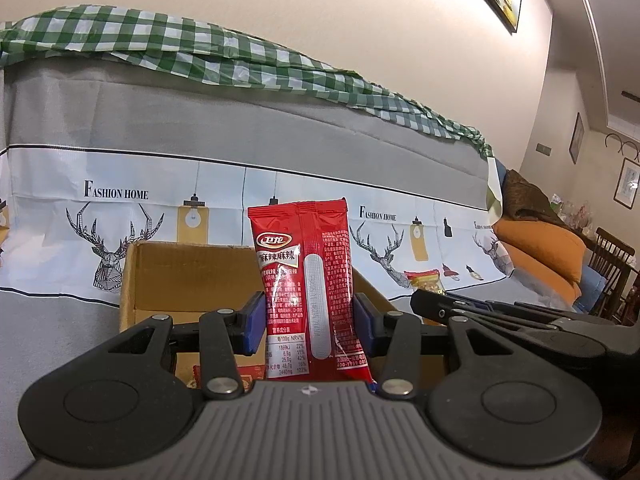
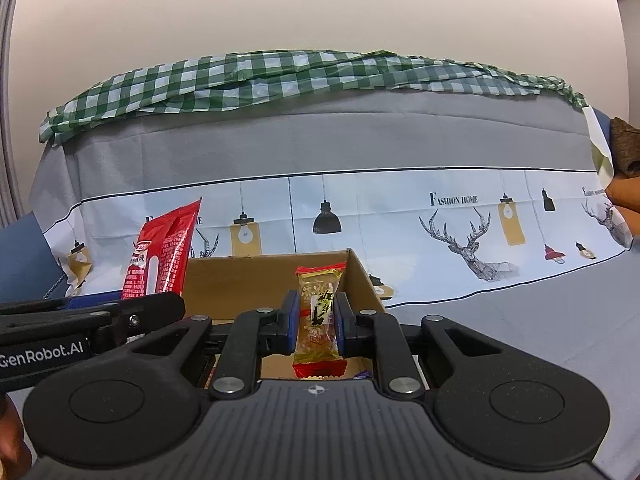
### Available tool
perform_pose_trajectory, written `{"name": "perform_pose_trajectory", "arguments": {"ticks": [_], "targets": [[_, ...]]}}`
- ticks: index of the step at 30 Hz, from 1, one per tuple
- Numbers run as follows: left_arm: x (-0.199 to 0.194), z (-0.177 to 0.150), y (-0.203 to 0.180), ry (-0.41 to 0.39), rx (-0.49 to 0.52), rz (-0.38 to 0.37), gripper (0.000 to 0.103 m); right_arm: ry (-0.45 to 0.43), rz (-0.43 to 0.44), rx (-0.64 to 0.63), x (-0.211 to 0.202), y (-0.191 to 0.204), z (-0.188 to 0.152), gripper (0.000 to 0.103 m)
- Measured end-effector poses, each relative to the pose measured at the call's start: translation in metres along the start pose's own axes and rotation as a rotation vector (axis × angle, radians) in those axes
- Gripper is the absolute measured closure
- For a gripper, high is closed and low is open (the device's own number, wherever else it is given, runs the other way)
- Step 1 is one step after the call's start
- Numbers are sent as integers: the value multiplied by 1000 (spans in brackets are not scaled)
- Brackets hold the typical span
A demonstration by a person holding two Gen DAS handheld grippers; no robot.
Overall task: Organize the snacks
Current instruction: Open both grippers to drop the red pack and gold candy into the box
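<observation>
My left gripper (image 1: 309, 316) is shut on a red snack packet (image 1: 308, 272) and holds it upright above an open cardboard box (image 1: 176, 276). The red packet also shows in the right wrist view (image 2: 160, 256), at the left. My right gripper (image 2: 316, 318) is shut on a small yellow-and-red snack bar (image 2: 318, 312), upright over the same box (image 2: 248, 280). The yellow bar also shows in the left wrist view (image 1: 426, 280), beyond the right gripper's black arm (image 1: 500, 312). Other wrappers lie in the box bottom, mostly hidden.
A sofa behind the box is draped in a grey and white deer-print cloth (image 2: 460, 216) with a green checked cloth (image 2: 280, 76) on top. An orange cushion (image 1: 548, 252) and wooden chairs (image 1: 612, 264) stand at the right.
</observation>
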State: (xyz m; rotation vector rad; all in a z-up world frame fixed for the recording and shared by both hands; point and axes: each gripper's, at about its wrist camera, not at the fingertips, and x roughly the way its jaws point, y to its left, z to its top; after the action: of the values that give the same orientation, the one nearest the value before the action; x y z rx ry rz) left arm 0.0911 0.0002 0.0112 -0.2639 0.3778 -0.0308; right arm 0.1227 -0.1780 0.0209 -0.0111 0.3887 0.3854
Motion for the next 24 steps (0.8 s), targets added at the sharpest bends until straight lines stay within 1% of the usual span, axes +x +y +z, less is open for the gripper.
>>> {"name": "perform_pose_trajectory", "arguments": {"ticks": [7, 9, 10, 11, 12, 13, 14, 15, 19, 20, 21, 23, 24], "targets": [[-2, 0, 2, -7, -3, -4, 53, -4, -7, -4, 0, 4, 0, 85], [-2, 1, 2, -7, -2, -17, 52, 0, 0, -5, 1, 3, -1, 85], [-1, 1, 1, 1, -1, -31, 50, 11, 12, -4, 2, 3, -2, 84], [-1, 1, 1, 8, 4, -36, 41, 32, 23, -5, 5, 4, -3, 84], [-3, 1, 0, 3, 13, -30, 30, 63, 21, -17, 9, 6, -5, 76], [-5, 1, -1, -10, 21, -28, 27, 79, 10, -29, 12, 8, -6, 69], [-8, 2, 0, -21, 26, -31, 26, 79, -2, -35, 12, 9, -6, 54], [-10, 2, 1, -28, 27, -33, 26, 71, -7, -31, 11, 8, -5, 47], [-16, 2, 8, -34, 29, -6, 25, 76, -20, -7, 10, 3, -5, 37], [-18, 1, 9, -33, 31, -1, 24, 76, -26, -4, 10, 2, -6, 29], [-21, 0, 10, -35, 35, 6, 23, 82, -27, -1, 10, 2, -6, 18], [-29, -3, 11, -49, 57, 25, 18, 99, -22, 4, 11, 1, -9, 11], [-35, -5, 11, -56, 71, 31, 17, 98, -26, 3, 9, 1, -10, 9]]}}
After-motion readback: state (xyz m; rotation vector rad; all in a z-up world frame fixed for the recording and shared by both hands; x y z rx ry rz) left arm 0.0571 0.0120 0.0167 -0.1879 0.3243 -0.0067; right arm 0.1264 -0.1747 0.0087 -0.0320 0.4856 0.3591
